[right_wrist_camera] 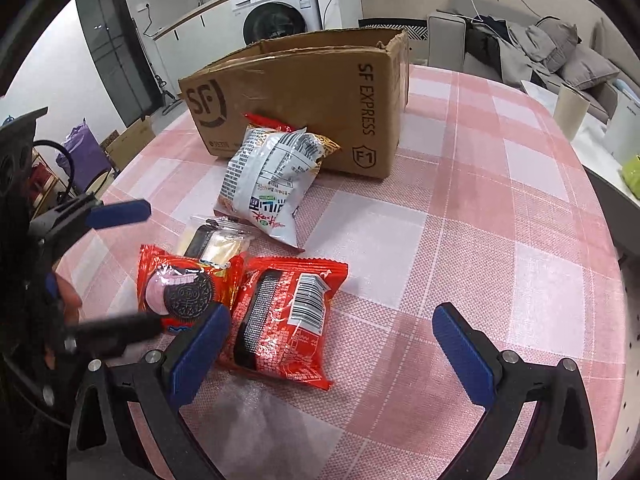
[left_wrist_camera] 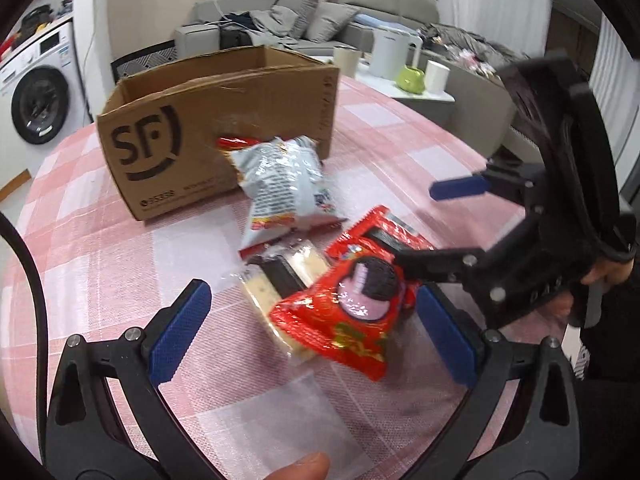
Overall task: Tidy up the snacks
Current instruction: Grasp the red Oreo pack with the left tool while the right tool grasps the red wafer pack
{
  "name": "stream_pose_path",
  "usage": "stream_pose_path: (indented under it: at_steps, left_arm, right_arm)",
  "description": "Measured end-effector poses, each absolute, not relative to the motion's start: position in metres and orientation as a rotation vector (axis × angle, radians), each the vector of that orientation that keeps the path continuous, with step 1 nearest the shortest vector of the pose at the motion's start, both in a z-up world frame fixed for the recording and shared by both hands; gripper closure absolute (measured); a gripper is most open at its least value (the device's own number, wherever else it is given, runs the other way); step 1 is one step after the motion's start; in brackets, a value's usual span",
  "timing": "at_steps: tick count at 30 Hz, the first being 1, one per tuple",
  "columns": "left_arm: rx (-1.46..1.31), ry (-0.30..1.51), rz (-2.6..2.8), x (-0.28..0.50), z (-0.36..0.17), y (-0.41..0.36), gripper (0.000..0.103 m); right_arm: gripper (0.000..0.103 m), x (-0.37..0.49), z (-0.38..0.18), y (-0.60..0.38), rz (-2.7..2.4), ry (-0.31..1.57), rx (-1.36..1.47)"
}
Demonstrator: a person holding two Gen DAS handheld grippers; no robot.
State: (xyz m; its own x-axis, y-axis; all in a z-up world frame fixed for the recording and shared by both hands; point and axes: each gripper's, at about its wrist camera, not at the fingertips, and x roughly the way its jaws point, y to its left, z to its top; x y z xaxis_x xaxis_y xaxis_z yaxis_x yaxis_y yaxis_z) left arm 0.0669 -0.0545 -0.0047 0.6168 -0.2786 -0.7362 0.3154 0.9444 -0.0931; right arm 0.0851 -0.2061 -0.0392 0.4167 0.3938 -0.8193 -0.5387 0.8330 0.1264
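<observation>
left claw point(left_wrist_camera: 316, 330): black frame | blue ribbed pads | silver screws | right claw point(right_wrist_camera: 332, 354): same

Round table under pink-and-white checked cloth point(right_wrist_camera: 500, 208). Behind it: white front-loading washing machine point(right_wrist_camera: 276, 8) by the counter, grey sofa point(left_wrist_camera: 360, 12) strewn with cushions and clothes. Side surface holds white appliance point(left_wrist_camera: 390, 54), green pot point(left_wrist_camera: 410, 79), two pale cylinders.
</observation>
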Motion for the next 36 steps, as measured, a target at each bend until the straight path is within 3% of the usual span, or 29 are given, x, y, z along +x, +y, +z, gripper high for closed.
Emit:
stream_pose_path:
  at_steps: [4, 6, 8, 16, 27, 30, 36]
  left_arm:
    - [0.085, 0.869, -0.343, 0.068, -0.013, -0.063, 0.001]
    - [0.084, 0.881, -0.343, 0.07, -0.017, -0.064, 0.005]
    - [0.069, 0.892, -0.353, 0.071, -0.019, -0.062, 0.017]
    - [0.048, 0.899, -0.402, 0.074, -0.018, -0.061, 0.034]
    - [0.06, 0.899, -0.398, 0.074, -0.02, -0.064, 0.035]
    - [0.071, 0.895, -0.388, 0.071, -0.018, -0.062, 0.044]
    - [0.055, 0.877, -0.389, 0.071, -0.016, -0.055, 0.049]
  right_arm:
    - [0.0, 0.084, -0.038, -0.204, 0.593, 0.971, -0.162]
    - [0.0, 0.082, -0.038, -0.203, 0.594, 0.97, -0.163]
    - [0.0, 0.082, -0.038, -0.203, 0.596, 0.968, -0.164]
    - [0.0, 0.082, -0.036, -0.206, 0.607, 0.969, -0.153]
    - [0.0, 0.084, -0.038, -0.209, 0.601, 0.988, -0.162]
    - [0.0, 0.084, -0.042, -0.205, 0.606, 0.997, -0.178]
    - [0.0, 0.083, -0.052, -0.196, 0.596, 1.021, -0.215]
